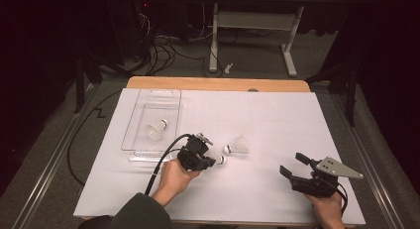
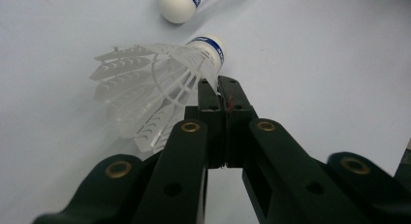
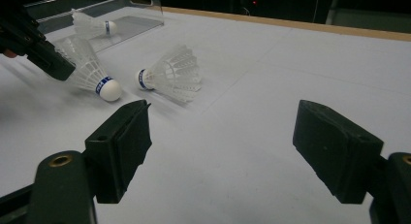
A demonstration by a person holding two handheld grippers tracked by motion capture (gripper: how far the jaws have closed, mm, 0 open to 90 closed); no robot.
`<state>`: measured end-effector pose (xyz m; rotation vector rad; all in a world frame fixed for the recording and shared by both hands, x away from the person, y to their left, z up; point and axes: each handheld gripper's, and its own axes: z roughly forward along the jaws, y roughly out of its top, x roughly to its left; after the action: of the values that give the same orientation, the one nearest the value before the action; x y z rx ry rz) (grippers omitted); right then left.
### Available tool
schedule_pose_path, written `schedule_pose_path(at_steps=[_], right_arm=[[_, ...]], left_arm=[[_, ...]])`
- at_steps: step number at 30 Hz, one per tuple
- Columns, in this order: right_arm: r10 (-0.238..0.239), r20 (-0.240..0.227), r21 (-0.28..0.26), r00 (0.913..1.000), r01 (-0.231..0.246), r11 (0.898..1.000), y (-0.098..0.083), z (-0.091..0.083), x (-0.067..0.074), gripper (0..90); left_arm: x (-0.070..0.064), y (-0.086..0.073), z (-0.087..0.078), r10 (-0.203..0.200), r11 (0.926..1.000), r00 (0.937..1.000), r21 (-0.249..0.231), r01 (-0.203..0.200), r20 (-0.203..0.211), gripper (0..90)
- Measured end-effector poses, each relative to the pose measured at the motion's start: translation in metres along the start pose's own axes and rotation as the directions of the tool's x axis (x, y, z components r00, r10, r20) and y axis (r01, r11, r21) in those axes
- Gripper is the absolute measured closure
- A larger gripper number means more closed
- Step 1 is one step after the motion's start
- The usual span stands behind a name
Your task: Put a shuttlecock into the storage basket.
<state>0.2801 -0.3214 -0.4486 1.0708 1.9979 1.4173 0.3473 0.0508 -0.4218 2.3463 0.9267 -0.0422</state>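
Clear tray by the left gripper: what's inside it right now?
The clear tray holds one shuttlecock lying on its side. The rest of its floor looks bare. Two more shuttlecocks are outside on the mat, one pinched by the left gripper, the other lying free.

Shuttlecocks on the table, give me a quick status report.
Left gripper shut on shuttlecock skirt. Right gripper open, holding nothing. Second shuttlecock lies loose beside it; third in clear tray. Nothing in the way.

Black left gripper [image 1: 210, 161], brass screws, black trailing cable; right gripper [image 1: 293, 166], grey three-cornered plate; dark sleeve [image 1: 141, 213].
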Motion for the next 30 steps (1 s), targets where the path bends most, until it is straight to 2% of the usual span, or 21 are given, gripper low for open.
schedule_pose_path(at_steps=[13, 30], right_arm=[[0.0, -0.001, 0.0, 1.0, 0.0, 1.0, 0.0, 0.0, 0.0, 21.8], [0.001, 0.0, -0.003, 1.0, -0.001, 1.0, 0.0, 0.0, 0.0, 21.7]], left_arm=[[0.0, -0.001, -0.011, 0.009, 0.9999, 1.0, -0.01, -0.009, 0.002, 89.3], [0.005, -0.004, -0.031, -0.005, 0.9983, 0.9999, -0.057, 0.006, 0.016, 89.2]])
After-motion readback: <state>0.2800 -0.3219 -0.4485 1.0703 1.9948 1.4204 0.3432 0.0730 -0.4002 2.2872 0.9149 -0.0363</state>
